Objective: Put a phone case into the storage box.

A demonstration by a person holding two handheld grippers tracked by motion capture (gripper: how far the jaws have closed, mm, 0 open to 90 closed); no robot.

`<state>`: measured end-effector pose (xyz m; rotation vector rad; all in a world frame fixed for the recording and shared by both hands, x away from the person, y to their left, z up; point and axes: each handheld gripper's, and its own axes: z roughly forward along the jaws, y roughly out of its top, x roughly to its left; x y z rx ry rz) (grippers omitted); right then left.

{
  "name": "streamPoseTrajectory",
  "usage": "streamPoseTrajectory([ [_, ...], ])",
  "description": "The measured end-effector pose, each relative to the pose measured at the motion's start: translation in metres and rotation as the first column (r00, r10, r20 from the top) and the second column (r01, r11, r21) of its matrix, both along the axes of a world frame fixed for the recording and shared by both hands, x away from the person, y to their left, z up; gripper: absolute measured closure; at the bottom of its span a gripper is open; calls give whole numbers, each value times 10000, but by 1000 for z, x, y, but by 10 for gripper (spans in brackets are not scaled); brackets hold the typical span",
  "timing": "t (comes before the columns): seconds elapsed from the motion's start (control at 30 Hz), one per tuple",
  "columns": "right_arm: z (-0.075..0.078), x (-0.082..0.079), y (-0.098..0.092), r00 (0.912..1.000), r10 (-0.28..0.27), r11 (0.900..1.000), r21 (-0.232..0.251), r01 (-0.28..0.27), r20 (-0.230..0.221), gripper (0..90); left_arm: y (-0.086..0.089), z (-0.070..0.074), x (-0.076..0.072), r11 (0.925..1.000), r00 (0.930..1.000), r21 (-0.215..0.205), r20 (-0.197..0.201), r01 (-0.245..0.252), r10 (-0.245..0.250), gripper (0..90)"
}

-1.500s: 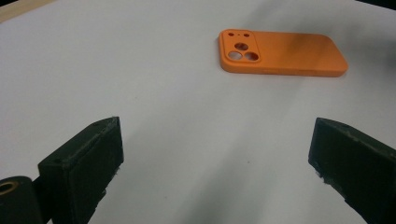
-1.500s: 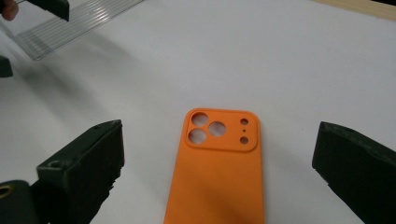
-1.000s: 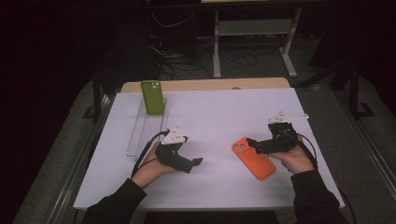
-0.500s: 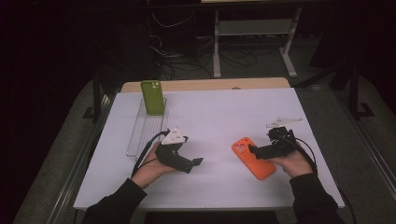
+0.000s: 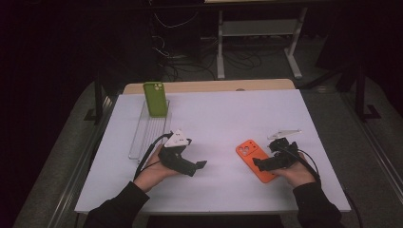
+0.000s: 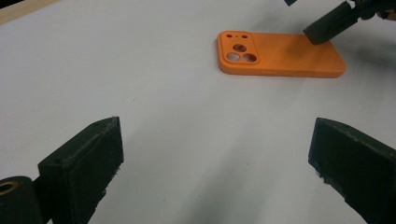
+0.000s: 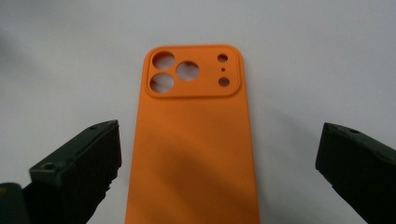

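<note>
The right tool point(image 5: 260, 165) hangs low over the flat orange silicone phone case point(image 5: 256, 160), jaws spread wide on either side of it. The left tool point(image 5: 199, 167), also open and empty, rests on the white worktop point(image 5: 228, 118). A green phone case point(image 5: 155, 99) leans in a clear rack point(image 5: 142, 137). The room behind lies dark, cables on the floor. No writing is readable.

Two phone cases: one orange phone case point(image 5: 255, 159) lying flat at lower right of the high view, and one green phone case point(image 5: 155, 99) at upper left, standing at the far end of the one clear rack point(image 5: 142, 137). Two handheld grippers, one white table point(image 5: 223, 118), and one tan board point(image 5: 209, 86) along its far edge.
</note>
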<state>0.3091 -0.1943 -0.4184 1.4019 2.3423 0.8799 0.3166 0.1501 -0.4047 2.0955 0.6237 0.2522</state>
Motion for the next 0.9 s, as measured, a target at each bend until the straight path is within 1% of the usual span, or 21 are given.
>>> streamPoseTrajectory([
  [0.07, -4, -1, 2, 9999, 59, 9999, -112, -60, -138, 0, 0, 0, 0, 10000, 10000, 40, 53, 61, -61, 26],
  [0.23, -11, -2, 9, 9986, 268, 9983, -505, -291, -456, 0, -1, 0, 0, 9999, 10000, 76, 11, 78, -78, 25],
  [0.27, -12, -2, 10, 9986, 280, 9981, -535, -304, -457, 0, -1, 0, 0, 9999, 10000, 85, 9, 76, -76, 26],
  [0.37, -16, -2, 11, 9972, 269, 9975, -635, -314, -704, 4, -1, 0, 0, 10000, 10000, 65, 7, 70, -70, 26],
  [0.4, -17, -2, 11, 9973, 291, 9971, -682, -336, -670, 6, -1, -1, 0, 10000, 10000, 60, 5, 65, -65, 26],
  [0.5, -21, -2, 13, 9958, 312, 9958, -830, -384, -855, 24, -2, -1, 0, 10000, 10000, 72, 4, 61, -61, 25],
  [0.6, -24, -2, 15, 9946, 490, 9932, -1011, -582, -913, 38, -2, -1, 0, 9999, 10000, 83, 5, 65, -65, 26],
  [0.63, -24, -2, 17, 9943, 457, 9925, -1083, -561, -959, 50, -2, -1, 0, 9999, 10000, 95, 12, 73, -73, 25],
  [0.67, -24, -3, 17, 9942, 482, 9915, -1159, -592, -957, 54, -2, -1, 0, 10000, 10000, 29, -9, 42, -42, 26],
  [0.8, -24, -4, 17, 9937, 535, 9922, -1071, -640, -989, 92, -2, -1, -1, 10000, 10000, 21, -15, 54, -54, 26],
  [0.9, -24, -5, 17, 9946, 448, 9930, -1048, -546, -939, 110, -3, -2, -1, 10000, 10000, 20, -37, 77, -77, 26],
])
